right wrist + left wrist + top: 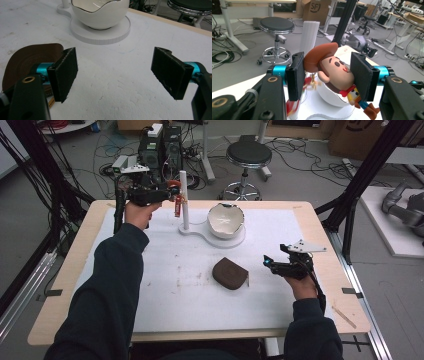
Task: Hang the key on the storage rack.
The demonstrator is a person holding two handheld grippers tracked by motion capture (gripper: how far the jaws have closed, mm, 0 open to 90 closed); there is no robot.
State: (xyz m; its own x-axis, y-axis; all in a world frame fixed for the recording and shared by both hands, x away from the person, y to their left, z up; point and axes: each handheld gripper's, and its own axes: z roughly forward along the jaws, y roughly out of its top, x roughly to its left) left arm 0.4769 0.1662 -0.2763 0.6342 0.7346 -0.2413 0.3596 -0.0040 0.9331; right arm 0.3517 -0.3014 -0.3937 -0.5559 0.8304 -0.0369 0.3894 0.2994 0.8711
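A robotics lab: cable tangles [55, 165] on the floor, a stool [248, 156], a grey robot arm [406, 207].

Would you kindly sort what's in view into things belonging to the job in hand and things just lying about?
In the job:
left gripper
cowboy figurine
white post stand

Lying about:
egg-shaped bowl
brown pouch
right gripper, open
stool

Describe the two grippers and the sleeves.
Both the left gripper and right gripper are black, with flat black pads on teal barrels, brass screws and a black cable. Each carries a grey three-cornered plate. The sleeves are dark navy.
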